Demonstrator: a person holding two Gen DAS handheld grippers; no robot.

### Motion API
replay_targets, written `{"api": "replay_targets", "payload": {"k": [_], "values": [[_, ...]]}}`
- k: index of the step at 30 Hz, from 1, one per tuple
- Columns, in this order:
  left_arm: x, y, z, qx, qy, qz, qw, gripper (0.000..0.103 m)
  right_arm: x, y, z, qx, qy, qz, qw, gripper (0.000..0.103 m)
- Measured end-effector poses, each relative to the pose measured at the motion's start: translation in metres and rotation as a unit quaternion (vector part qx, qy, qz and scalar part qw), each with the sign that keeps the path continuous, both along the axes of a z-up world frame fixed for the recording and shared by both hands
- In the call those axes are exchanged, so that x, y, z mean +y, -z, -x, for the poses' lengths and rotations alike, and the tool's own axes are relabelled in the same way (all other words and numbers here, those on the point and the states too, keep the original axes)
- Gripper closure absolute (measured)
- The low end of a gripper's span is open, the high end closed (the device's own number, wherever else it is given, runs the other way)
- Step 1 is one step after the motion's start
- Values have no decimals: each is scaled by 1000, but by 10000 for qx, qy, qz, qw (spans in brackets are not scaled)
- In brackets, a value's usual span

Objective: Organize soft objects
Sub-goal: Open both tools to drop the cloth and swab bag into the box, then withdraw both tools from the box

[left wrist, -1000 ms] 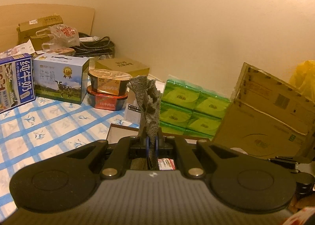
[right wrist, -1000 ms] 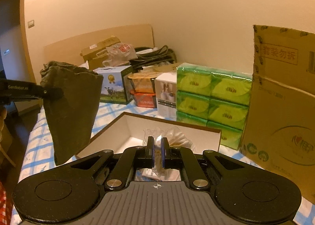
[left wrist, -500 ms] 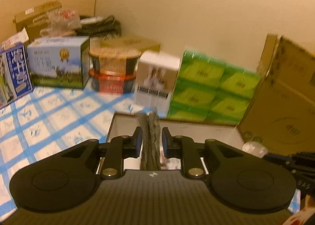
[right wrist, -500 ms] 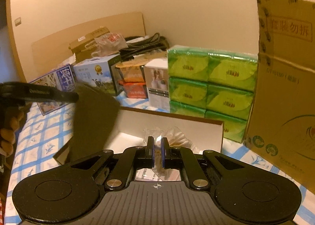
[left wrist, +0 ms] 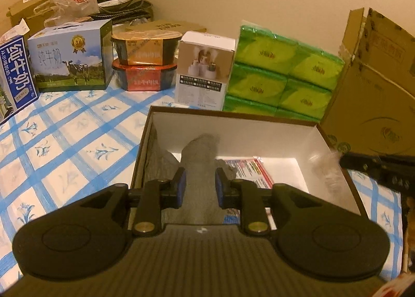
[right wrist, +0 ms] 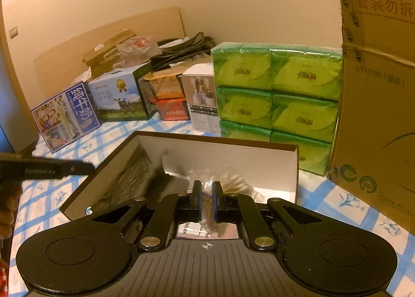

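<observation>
A brown box with a white inside (left wrist: pixel 233 125) (right wrist: pixel 259 151) lies open on the blue-checked cloth. A grey cloth (left wrist: pixel 199 151) (right wrist: pixel 129 180) lies in its left part, draped up the left wall. My left gripper (left wrist: pixel 199 185) is open above it, jaws apart, cloth showing between them but not held. My right gripper (right wrist: pixel 206 201) is shut on a clear plastic bag of white soft stuff (right wrist: pixel 233 182), over the box's right part. A red printed packet (left wrist: pixel 249 169) lies on the box floor.
Green tissue packs (left wrist: pixel 280 73) (right wrist: pixel 277 94), a white carton (left wrist: pixel 205 68), stacked food tubs (left wrist: pixel 145 63), milk cartons (left wrist: pixel 70 58) and a large cardboard box (left wrist: pixel 371 84) (right wrist: pixel 376 89) crowd the far side behind the open box.
My left gripper carried the grey cloth down into the box and opened, letting it go. My right gripper stayed shut on the bag and moved a little closer over the box.
</observation>
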State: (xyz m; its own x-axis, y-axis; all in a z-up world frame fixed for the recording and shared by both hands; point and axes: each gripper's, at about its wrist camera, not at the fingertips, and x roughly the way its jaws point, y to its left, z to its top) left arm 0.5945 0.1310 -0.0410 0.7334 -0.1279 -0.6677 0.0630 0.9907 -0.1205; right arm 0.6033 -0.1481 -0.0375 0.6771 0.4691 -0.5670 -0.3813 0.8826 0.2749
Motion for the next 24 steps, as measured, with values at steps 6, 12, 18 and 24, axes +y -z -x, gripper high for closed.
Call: {"api": "replay_targets", "payload": {"k": [6,12,18,24], "values": [[-3,2,12,123,130,-133,9998,67,-1,4,-5,120,88,57,9999,70],[-7,5,25,232,247,-212,9992,61,-10,8,8,252,94,44,9996,51],[-8,5,40,313,264,-197,9990,60,-16,11,23,396,99,80,9991,46],[-4,-3,65,341,203,-169,9991,60,-26,8,47,458,118,-32,9989,43]]}}
